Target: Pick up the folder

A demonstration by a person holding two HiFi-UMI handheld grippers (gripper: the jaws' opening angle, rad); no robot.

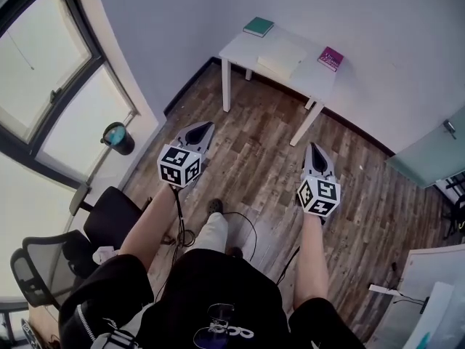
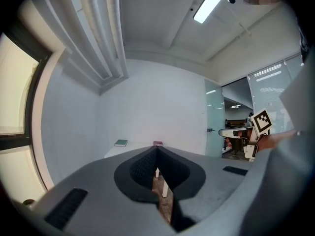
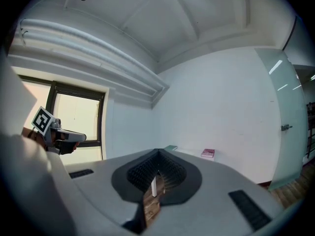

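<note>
**Item 1. Left gripper** [image 1: 205,128]: held over the wood floor [image 1: 261,147], well short of the counter [image 1: 238,47]. Fingers closed together, nothing between them.

**Item 2. Right gripper** [image 1: 314,147]: likewise well short of the counter, aimed toward it. Fingers closed together, empty.

**Item 3. Folder** [image 1: 282,55]: pale, lying flat on the counter's top between the green book [image 1: 259,26] at its far left corner and the purple book [image 1: 330,59] at its right end. Its edges looked square with the counter's. Its long axis seemed to run along the counter's length, though I could not tell for certain.

**Step in hand:** the approach, with no reach begun. Next, by my judgement: walk up to the counter, open the fingers, and take the folder by its near edge.
</note>
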